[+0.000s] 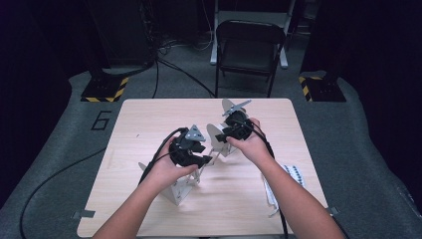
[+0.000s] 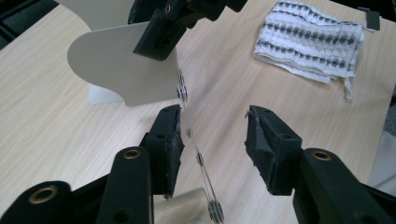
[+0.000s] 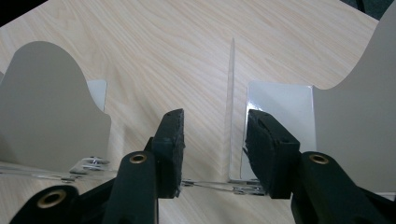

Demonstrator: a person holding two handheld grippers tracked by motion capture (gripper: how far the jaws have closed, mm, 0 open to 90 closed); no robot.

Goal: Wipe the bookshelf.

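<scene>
Left bookend (image 1: 180, 188): we see a smooth cream metal L, its rounded upright standing on the pale wood-grain table (image 1: 149, 114) under the left hand.
Left gripper (image 2: 212, 135): matte black jaws spread apart; the strip runs between them by the left pad, and we cannot tell if it touches.
Strip (image 2: 201, 164): thin, clear, flat, printed with small black marks; long axis slants from the left gripper up to the right one.
Right bookend (image 1: 218, 137): same cream shape, mid-table.
Right gripper (image 3: 214, 135): jaws half open astride the strip's edge, pads clear of it.
Cloth (image 2: 310, 39): folded white weave with black diamond rows, at the table's right edge.
Writing: "6" (image 1: 101, 120) on the grey floor.
</scene>
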